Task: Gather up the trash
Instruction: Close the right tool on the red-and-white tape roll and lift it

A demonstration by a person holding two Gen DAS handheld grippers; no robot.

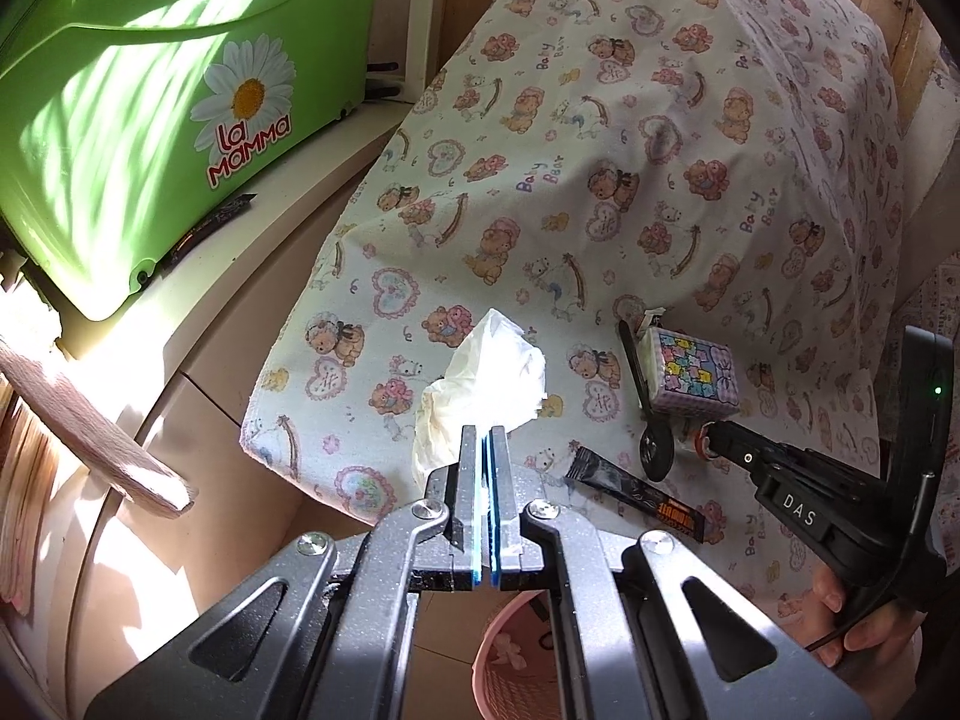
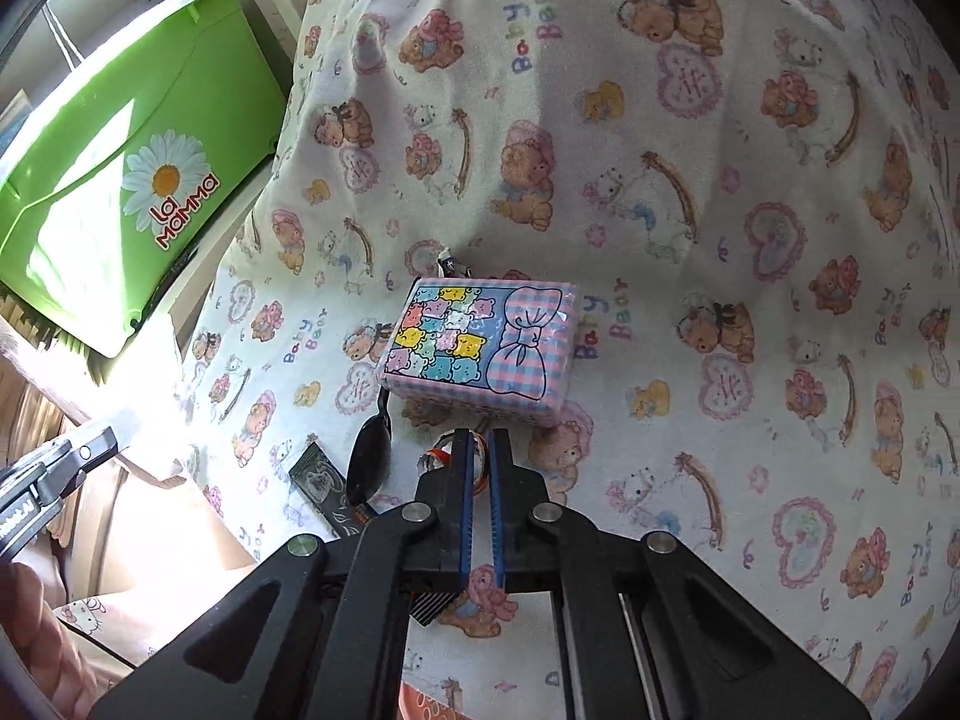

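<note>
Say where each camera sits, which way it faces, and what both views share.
Left wrist: on the left gripper, facing down at the crumpled tissue it grips; right gripper and a hand show.
Right wrist: on the right gripper, shut on a small wrapper.
Shared: tissue pack, black spoon, green bin.

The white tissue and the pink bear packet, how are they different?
The tissue is plain white; the packet is pink and blue checks with coloured bears and a bow. The tissue is crumpled and floppy; the packet is a neat, shiny block. The tissue is pinched in the left tongs; the packet lies free on the bear-print cloth. Both are small and light.
</note>
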